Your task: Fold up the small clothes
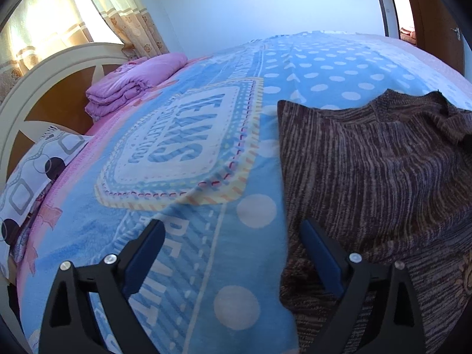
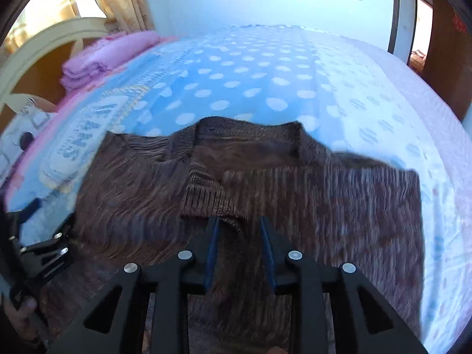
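A brown striped knit sweater point(image 1: 368, 177) lies spread on the blue dotted blanket point(image 1: 309, 67), collar toward the far side. My left gripper point(image 1: 231, 227) stands wide open with nothing between its pads; its right finger point(image 1: 321, 253) hovers over the sweater's left edge and its left finger point(image 1: 144, 250) over bare blanket. In the right wrist view a ribbed sleeve cuff point(image 2: 206, 194) is folded across the sweater point(image 2: 309, 194). My right gripper point(image 2: 239, 221) is narrowly open just at the cuff's near corner, its pads not pressing on it.
A folded pink quilt point(image 1: 132, 85) and a patterned pillow point(image 1: 32, 177) lie by the white headboard point(image 1: 44, 67) at the left. A brown door point(image 1: 430, 20) stands at the far right. A person's hand point(image 2: 20, 318) shows at the left edge.
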Available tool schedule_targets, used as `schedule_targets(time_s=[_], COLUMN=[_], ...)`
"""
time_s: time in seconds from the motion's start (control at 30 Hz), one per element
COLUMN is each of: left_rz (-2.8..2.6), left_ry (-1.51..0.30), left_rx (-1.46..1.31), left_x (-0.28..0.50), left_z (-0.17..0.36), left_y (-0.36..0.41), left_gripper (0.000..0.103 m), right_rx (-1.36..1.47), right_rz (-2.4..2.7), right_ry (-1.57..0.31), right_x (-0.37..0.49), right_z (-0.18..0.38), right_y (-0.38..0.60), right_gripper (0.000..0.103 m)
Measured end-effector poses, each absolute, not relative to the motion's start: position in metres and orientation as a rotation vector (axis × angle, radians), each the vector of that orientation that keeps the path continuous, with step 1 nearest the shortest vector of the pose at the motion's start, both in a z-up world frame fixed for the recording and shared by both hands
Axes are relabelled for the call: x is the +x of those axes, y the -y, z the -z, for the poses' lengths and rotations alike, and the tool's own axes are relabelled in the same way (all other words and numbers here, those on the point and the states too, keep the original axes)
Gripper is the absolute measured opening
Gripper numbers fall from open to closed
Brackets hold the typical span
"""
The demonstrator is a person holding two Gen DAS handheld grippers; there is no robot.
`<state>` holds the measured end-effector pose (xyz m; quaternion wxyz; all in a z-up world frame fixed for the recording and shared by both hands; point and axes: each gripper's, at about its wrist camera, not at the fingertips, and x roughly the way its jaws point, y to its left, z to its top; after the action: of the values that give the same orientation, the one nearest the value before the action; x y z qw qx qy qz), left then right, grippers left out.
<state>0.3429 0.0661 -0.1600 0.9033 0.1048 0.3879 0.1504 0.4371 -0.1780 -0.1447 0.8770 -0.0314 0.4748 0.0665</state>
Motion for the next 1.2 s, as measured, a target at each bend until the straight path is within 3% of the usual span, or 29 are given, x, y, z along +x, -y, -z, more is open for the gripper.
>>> schedule_targets(time_s=[0.07,0.37,0.73,0.97,1.2], left_rz=[-0.336,-0.318,-0.314,-0.309,-0.310], left_ry=[-0.797,-0.804,-0.807,-0.815,-0.822], left_rx=[0.221,0.169,0.158,0.134,0.134], left_x=[0.342,0.342,0.342,0.343,0.343], left_z=[0.160,0.160,0.159,0.160,0.161], left_y=[-0.067,-0.074,-0.074,-0.076,-0.077], left_gripper=[0.103,0.103,0.103,0.103,0.103], right_rx=[-0.014,-0.059,-0.193,-0.252,-0.162], right_rz=[-0.083,-0.165,-0.214,-0.344,-0.254], right_ry=[-1.005,-0.989,-0.949,-1.057,-0.933], right_x=[0.441,0.367,0.354,0.321,0.339], right_z=[0.146,0.150,0.155,0.151,0.121], right_y=[0.191,0.195,0.147,0.136,0.158], right_gripper=[0.028,0.028,0.028,0.029,0.029])
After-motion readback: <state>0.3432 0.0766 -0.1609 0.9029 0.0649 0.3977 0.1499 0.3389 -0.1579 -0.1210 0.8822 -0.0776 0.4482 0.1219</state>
